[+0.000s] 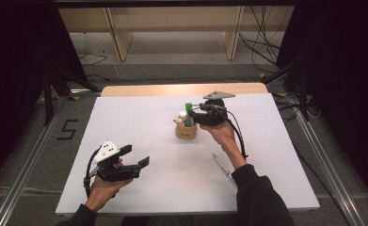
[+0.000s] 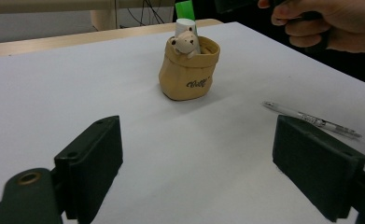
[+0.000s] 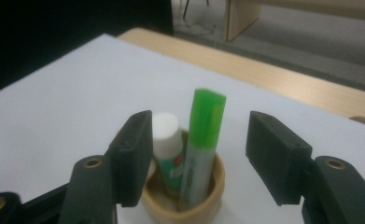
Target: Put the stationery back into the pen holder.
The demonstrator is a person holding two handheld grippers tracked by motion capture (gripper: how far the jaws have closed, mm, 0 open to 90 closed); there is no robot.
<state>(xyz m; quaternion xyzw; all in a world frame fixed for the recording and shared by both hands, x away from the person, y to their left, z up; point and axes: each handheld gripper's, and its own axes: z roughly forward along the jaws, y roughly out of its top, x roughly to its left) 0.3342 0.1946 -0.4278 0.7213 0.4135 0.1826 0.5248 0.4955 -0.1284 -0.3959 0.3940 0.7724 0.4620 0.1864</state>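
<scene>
Green marker [image 3: 202,140] stands nearly upright in the tan pot [image 1: 186,131] mid-desk, cap up, beside a glue stick [image 3: 167,144]. Right gripper [image 3: 196,154] hovers above, jaws apart around the marker, gripping nothing. Left gripper [image 1: 137,157] rests wide open and empty near the front edge, with bare white desk [image 1: 139,122] between.

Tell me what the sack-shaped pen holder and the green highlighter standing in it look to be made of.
Pen holder: probably glazed ceramic or resin; tan, smooth, with stiff moulded folds and a soft sheen. Green highlighter: plastic, with a glossy bright-green cap and a silvery printed barrel.
</scene>
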